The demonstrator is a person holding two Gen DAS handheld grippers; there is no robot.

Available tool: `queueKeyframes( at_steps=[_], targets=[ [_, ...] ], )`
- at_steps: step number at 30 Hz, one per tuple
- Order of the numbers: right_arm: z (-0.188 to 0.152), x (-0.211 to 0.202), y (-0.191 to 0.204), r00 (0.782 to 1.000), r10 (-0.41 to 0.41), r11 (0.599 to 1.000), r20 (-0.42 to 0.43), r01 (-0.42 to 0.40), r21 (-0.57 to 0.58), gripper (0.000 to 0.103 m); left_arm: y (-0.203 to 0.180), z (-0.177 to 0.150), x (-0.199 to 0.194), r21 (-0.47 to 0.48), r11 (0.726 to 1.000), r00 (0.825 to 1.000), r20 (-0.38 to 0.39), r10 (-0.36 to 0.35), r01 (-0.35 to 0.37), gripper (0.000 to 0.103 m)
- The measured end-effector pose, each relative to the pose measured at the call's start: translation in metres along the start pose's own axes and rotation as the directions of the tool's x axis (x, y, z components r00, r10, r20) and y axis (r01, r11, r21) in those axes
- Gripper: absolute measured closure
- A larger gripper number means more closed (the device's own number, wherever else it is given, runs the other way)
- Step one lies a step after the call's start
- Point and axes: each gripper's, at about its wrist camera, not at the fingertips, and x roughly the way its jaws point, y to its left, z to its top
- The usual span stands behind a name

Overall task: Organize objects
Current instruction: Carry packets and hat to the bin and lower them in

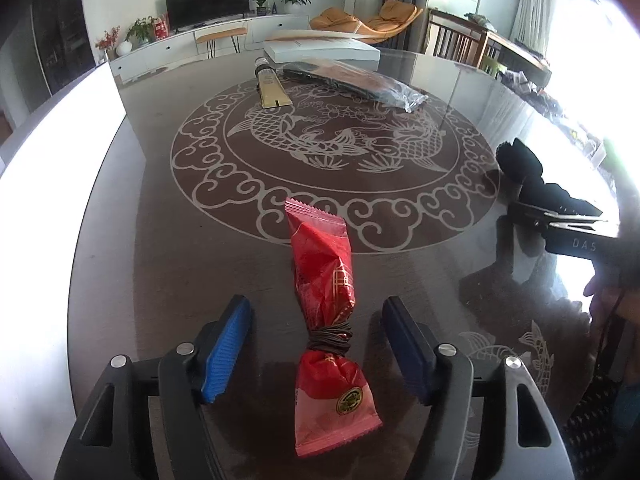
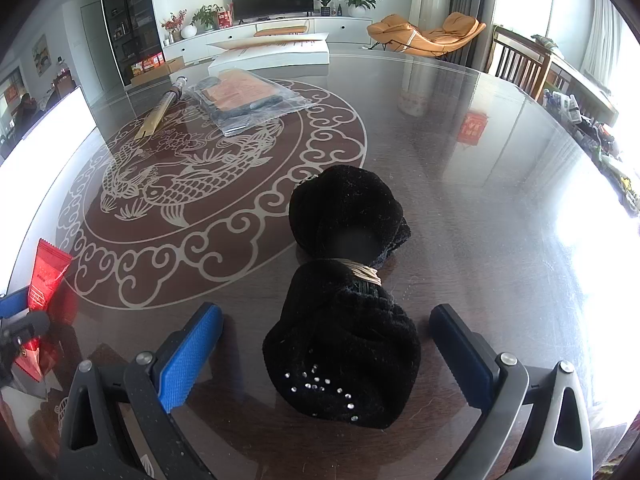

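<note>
— While the red packet (image 1: 328, 320) is lying flat on the table (image 1: 160, 260), where is it sitting against the left gripper (image 1: 316, 344)?
— It is lying between the two blue pads, touching neither; the jaws are standing apart with a clear gap on each side. A dark cord (image 1: 330, 336) is binding the packet around its waist, right between the pads.
— And the right gripper (image 2: 326, 348)?
— Its jaws are standing wide too. A black knit bundle (image 2: 344, 312) is resting on the table between them, and the pads are not pressing on it. A pale band (image 2: 362, 273) is cinching the bundle in the middle, and small shiny studs are showing on the near end.
— How are the two items lying relative to each other?
— Well apart: from the right wrist view the packet is showing at the far left edge.
— What is lying farther out?
— Across the fish pattern, a gold tube (image 1: 272, 88) and a clear bag (image 1: 356, 80) with dark contents are lying side by side, and a white flat box (image 1: 320, 50) is sitting behind them at the far rim.
</note>
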Motion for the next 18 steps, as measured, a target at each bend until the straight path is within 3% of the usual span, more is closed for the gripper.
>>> queueKeyframes(
  at_steps=[5,6,7,8,15,18],
  targets=[
    [0.000,0.000,0.000,1.000,0.001,1.000,0.000,-0.001,0.000,0.000,-0.006,0.006,0.004,-0.002,1.000,0.999,-0.028,0.019,-0.019,0.034],
    [0.000,0.000,0.000,1.000,0.002,1.000,0.001,-0.002,0.001,0.000,-0.007,0.007,0.003,0.002,1.000,0.999,-0.026,0.019,-0.019,0.047],
    [0.000,-0.001,-0.001,1.000,0.012,1.000,0.005,-0.012,0.004,0.000,-0.011,0.007,0.001,0.018,1.000,1.000,-0.016,0.015,-0.014,0.082],
    [0.000,-0.003,-0.002,0.999,0.029,1.000,0.016,-0.029,0.012,0.000,-0.014,0.008,0.000,0.039,0.999,1.000,-0.016,0.015,-0.015,0.085],
    [-0.007,-0.039,-0.040,0.982,0.150,0.969,0.118,-0.170,0.179,0.000,0.000,-0.009,-0.016,-0.027,0.997,0.997,0.047,-0.068,0.069,0.086],
    [0.002,-0.046,-0.040,0.982,0.169,0.972,0.085,-0.180,0.148,0.000,0.005,-0.017,-0.026,-0.024,0.996,0.993,0.081,-0.086,0.088,0.086]
  ],
)
